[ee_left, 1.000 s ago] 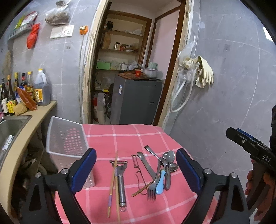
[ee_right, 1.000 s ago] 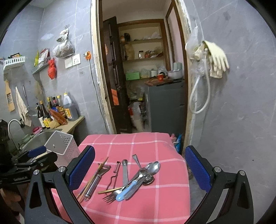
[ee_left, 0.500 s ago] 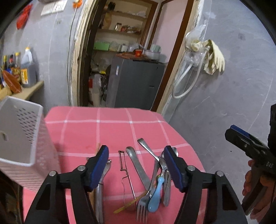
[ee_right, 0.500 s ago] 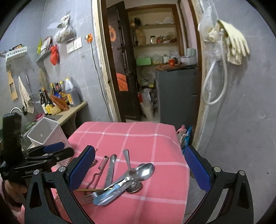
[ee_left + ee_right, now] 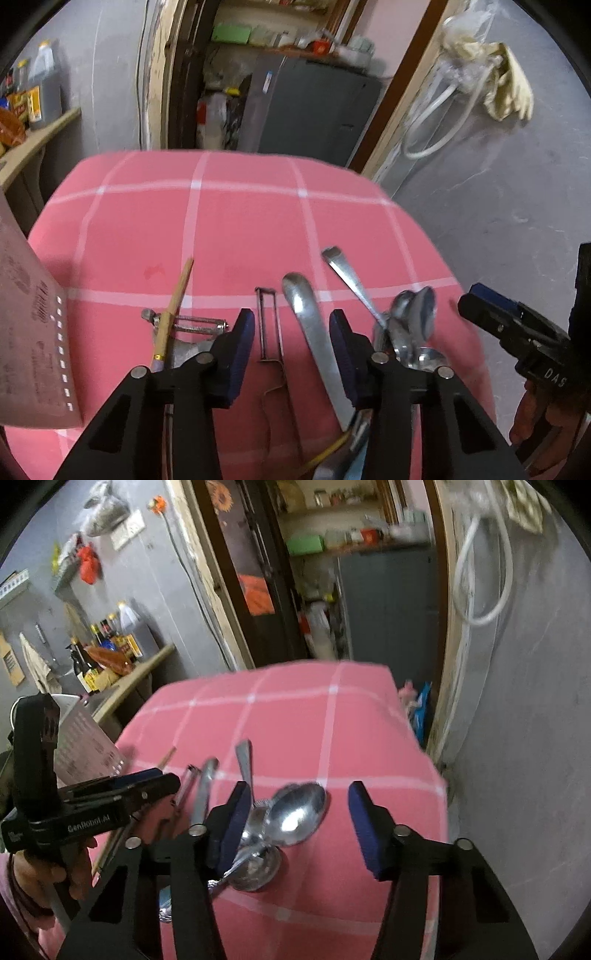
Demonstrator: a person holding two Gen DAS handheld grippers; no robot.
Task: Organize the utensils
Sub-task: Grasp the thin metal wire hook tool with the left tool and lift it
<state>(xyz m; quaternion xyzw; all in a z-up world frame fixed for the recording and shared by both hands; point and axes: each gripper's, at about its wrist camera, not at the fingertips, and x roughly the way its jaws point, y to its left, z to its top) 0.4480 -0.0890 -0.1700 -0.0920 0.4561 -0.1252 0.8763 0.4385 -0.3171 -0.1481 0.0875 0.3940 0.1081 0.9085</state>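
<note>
Between my left jaws, which are closing with nothing pinched yet, I see a thin wire tool (image 5: 269,325) and the flat steel handle of a knife (image 5: 314,339) lying on the pink checked cloth of the table (image 5: 221,221). My left gripper (image 5: 291,332) hides the near ends of both, and its black arms cover the lower part of the pile. Just left of the left pad, a bamboo chopstick (image 5: 173,310) lies across a metal peeler (image 5: 192,332), whose body is mostly covered. To the right, a heap of spoons (image 5: 410,317) is blurred; I cannot count them. A yellow strip and a pale blue handle poke out at the bottom edge, cut off. A white perforated plastic basket (image 5: 29,350) stands at the table's left edge, only partly in frame.

My right gripper (image 5: 295,823) is also closing, its blue ribbed pads apart and gripping nothing; the shiny bowl of a large steel spoon (image 5: 299,812) lies between them on the cloth. A second spoon bowl (image 5: 258,867) sits beneath it, half hidden by the left pad. A slim handle (image 5: 244,760) runs away from the heap. My hand (image 5: 62,871) on the left gripper blocks the peeler and chopsticks in this view.
</note>
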